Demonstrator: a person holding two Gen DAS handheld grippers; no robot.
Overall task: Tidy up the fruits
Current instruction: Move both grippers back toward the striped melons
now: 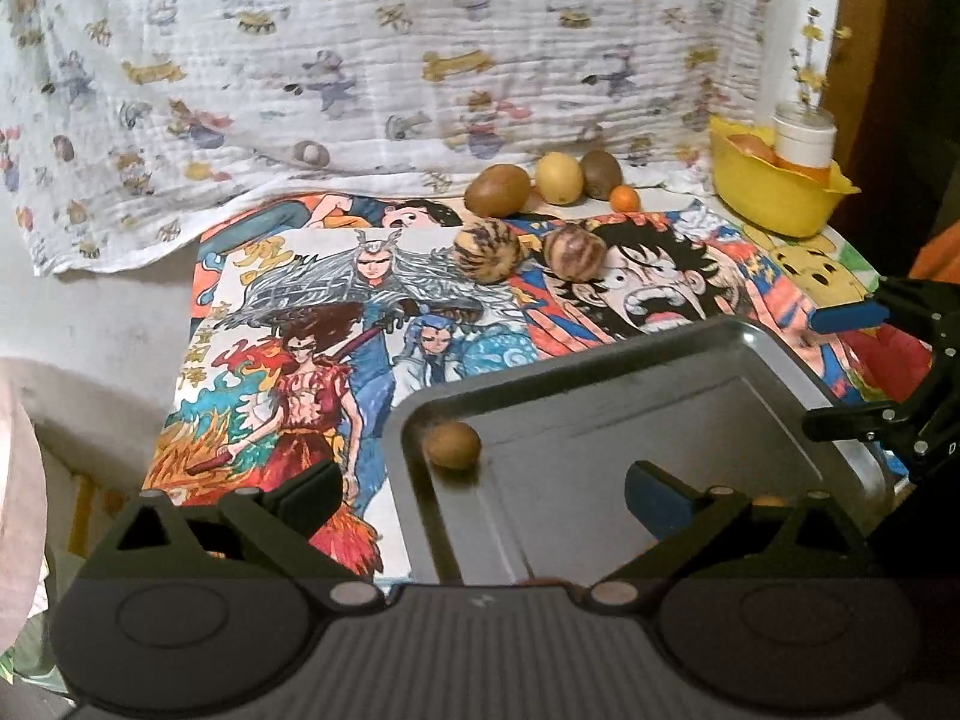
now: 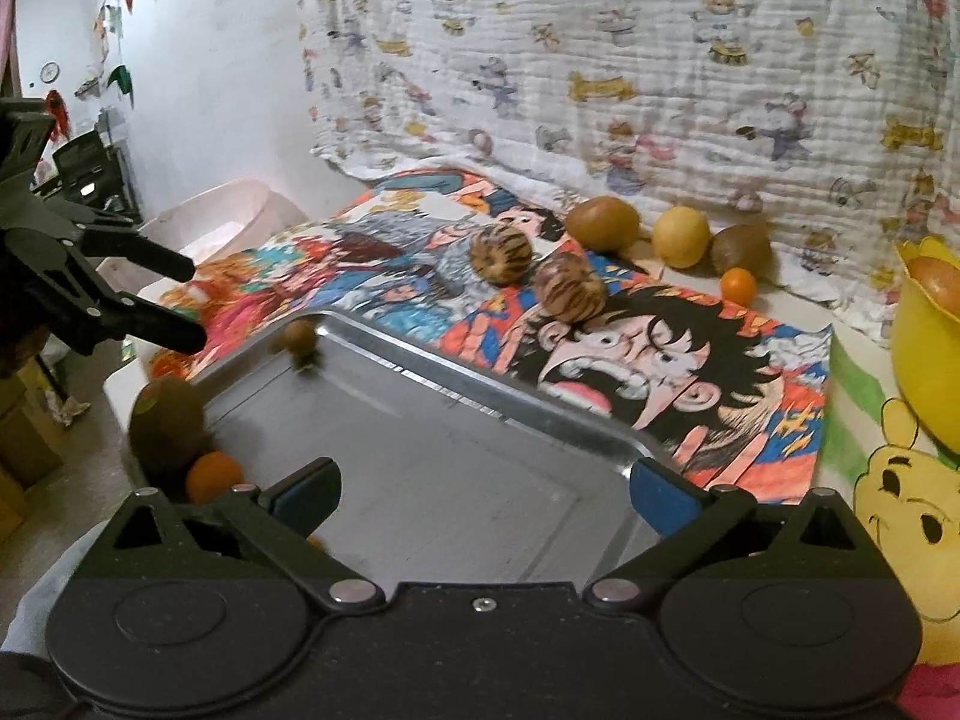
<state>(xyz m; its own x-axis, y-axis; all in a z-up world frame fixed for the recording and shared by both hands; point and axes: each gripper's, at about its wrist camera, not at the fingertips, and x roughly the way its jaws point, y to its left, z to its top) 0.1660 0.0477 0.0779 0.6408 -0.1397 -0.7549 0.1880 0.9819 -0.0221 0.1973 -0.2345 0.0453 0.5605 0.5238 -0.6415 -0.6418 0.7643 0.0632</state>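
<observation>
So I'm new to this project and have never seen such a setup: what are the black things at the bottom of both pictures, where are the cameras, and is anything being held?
There is no robot here. A person holds a two-finger gripper in each hand, and a wide-angle camera on each looks forward along its fingers. One picture comes from the left gripper, the other from the right gripper. Both stand open with nothing between the blue pads, so nothing is held.

Below them is a metal tray on a cartoon-printed cloth. In the tray lie a small brown fruit, a kiwi and a small orange fruit. Further back, still outside it, are two striped round fruits, three more brown and yellow ones, a tiny orange one and a yellow bowl.
</observation>
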